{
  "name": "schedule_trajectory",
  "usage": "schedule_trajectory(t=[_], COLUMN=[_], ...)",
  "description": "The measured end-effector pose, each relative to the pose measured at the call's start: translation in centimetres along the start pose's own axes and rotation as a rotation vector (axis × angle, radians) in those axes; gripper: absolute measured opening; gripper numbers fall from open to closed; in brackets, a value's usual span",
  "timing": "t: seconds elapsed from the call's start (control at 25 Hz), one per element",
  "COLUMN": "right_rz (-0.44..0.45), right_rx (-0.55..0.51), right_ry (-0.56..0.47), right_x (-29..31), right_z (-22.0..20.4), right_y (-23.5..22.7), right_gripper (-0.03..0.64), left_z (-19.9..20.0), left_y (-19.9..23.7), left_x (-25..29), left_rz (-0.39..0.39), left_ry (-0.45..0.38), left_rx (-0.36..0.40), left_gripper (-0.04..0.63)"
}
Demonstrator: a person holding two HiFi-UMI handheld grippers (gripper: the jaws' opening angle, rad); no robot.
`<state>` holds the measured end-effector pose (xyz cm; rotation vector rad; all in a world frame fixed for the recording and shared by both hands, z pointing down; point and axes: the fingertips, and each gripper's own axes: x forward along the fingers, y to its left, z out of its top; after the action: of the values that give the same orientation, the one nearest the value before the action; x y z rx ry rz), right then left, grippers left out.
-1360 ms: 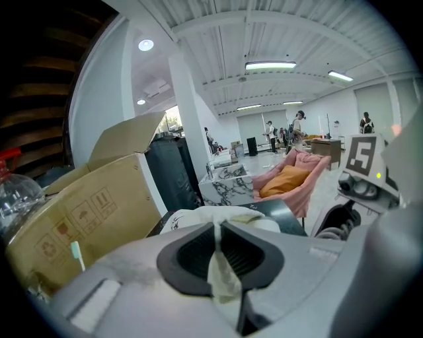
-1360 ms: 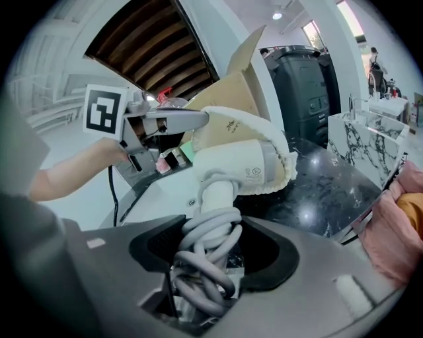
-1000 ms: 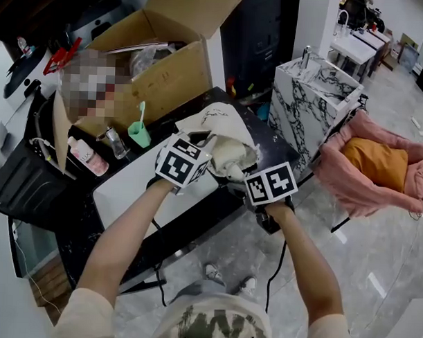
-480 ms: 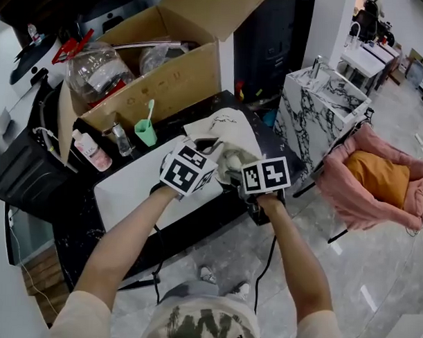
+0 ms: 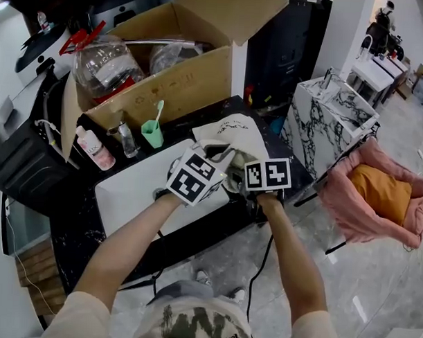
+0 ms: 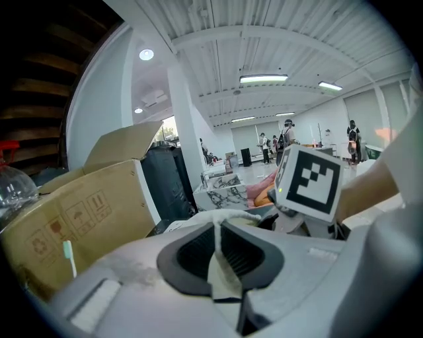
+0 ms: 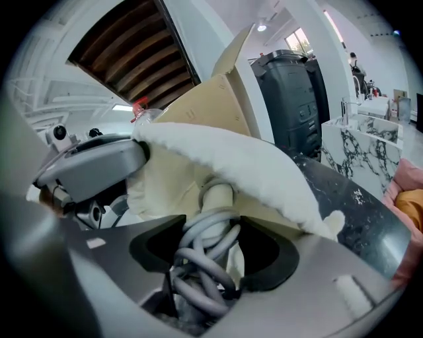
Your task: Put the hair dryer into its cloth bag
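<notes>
- Left claw is shut tight on a thin bit of the bag and holds its mouth up. It has stayed where it was.
- Right claw is gripping the dryer by its handle, with the cord wound round it. Its jaws stand wide because that bundle is fat.
- A second ago the right claw sat lower right in the head view, apart from the left one. More of the pale dryer showed outside the bag then.
- Now the two claws are just beside each other near the middle, and the bag's cloth drapes over the dryer's top.
- I think this means the dryer is partly in. The handle and cord stick out, so the job is not done.
- The near edge of the surface runs right under both claws, and the bag lies near its right end. A slip there could drop the dryer to the floor.
- Upper left is crowded. A cup, a bottle and a big box stand close behind the bag.
- The white board left of the claws is bare, so there is room to move that way.
</notes>
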<state>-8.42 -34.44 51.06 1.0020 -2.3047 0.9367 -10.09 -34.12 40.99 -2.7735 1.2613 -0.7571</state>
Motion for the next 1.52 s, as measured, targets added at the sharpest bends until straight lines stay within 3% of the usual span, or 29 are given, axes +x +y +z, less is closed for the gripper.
schedule_trajectory(t=[0.36,0.76,1.2,1.52], right_rz=[-0.002,-0.004,-0.028,-0.054], right_rx=[0.052,0.172,0.167,0.086], right_ry=[-0.046,-0.118,-0.125,-0.149], right_x=[2.4,4.1,4.8,4.4], right_z=[2.2,4.2,4.5,4.3], right_y=[-1.1,-2.6,-3.5,-3.6], right_gripper=[0.256,0.256,0.261,0.293], left_z=[-0.6,-1.0,-1.7,-1.9], left_y=[0.5,-0.4,-0.3,-0.5], left_x=[0.5,0.5,1.1,1.1], left_rz=[-0.042,-0.078,-0.073,-0.056], left_ry=[-0.020,-0.019,-0.009,-0.007], left_rx=[-0.012,0.038,0.031,0.022], left_gripper=[0.037,0.037,0.037,0.037])
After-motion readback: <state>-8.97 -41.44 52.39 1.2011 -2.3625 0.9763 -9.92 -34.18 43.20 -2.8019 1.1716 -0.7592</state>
